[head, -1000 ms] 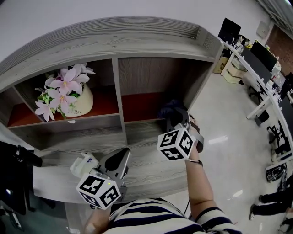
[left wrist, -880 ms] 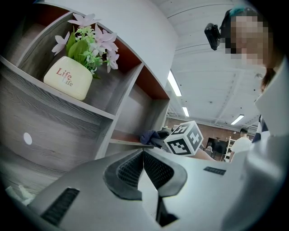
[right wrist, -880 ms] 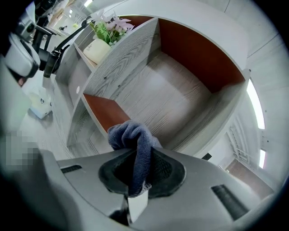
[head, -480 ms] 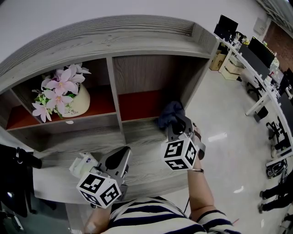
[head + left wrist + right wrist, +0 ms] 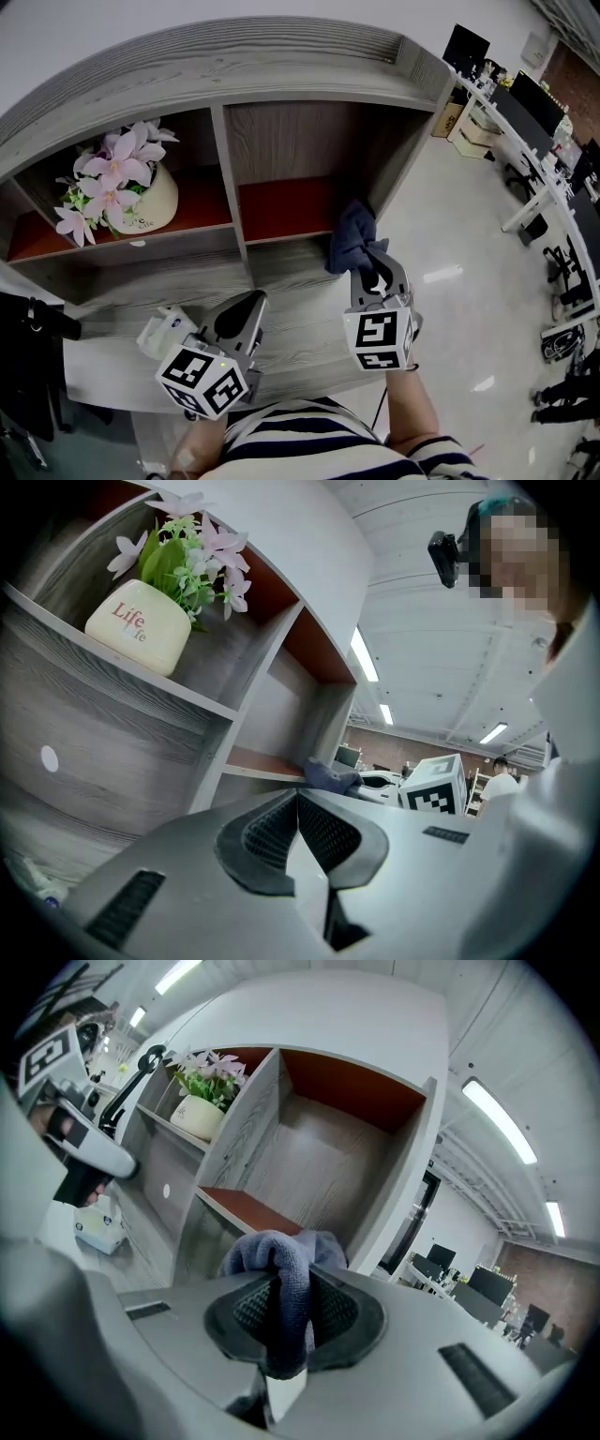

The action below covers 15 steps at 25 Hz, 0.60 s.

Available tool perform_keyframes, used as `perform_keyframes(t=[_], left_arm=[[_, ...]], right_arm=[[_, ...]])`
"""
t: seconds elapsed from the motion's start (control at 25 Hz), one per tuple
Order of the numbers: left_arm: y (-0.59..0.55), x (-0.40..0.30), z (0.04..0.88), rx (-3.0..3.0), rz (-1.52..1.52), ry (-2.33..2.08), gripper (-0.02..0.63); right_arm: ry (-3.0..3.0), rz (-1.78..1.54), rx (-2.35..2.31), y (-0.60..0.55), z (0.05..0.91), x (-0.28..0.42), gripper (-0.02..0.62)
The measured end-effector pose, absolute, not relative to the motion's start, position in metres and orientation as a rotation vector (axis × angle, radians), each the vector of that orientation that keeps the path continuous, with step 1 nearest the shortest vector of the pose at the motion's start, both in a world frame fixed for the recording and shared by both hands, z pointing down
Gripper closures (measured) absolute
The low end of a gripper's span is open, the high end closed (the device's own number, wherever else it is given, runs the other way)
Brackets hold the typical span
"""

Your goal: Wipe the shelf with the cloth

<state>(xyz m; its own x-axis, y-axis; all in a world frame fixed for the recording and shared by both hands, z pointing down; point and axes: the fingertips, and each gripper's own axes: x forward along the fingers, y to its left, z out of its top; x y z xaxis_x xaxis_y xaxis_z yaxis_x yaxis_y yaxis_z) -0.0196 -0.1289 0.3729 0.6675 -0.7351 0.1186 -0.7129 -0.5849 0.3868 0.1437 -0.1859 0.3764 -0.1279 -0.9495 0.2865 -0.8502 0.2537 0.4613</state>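
Right gripper [image 5: 373, 274] was clamped tight on the dark blue cloth [image 5: 354, 239], at the front edge of the shelf's [image 5: 281, 70] right compartment, 1 o'clock. Left gripper [image 5: 242, 319] had jaws together, empty, over the lower ledge at 7 o'clock from the cloth. Flower pot [image 5: 141, 208] sat in the left compartment, 10 o'clock

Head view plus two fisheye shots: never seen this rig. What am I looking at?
No robot: a person holds a two-jaw gripper in each hand. The top-down picture comes from a camera on their head; the other two from cameras riding on each gripper, looking along its jaws. The left gripper is shut and empty. The right gripper clamps a dark blue cloth before the grey wooden shelf. A flower pot sits in its left compartment; a white packet lies on the ledge below.
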Motion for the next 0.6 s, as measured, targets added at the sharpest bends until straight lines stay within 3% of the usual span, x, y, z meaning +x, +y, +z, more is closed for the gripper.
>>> perform_keyframes(t=[0.6], left_arm=[[-0.137,-0.029,0.381,2.444,-0.063,-1.187,0.588]], right_arm=[[-2.162,0.03,1.642,-0.151,0.408,0.147,0.541]])
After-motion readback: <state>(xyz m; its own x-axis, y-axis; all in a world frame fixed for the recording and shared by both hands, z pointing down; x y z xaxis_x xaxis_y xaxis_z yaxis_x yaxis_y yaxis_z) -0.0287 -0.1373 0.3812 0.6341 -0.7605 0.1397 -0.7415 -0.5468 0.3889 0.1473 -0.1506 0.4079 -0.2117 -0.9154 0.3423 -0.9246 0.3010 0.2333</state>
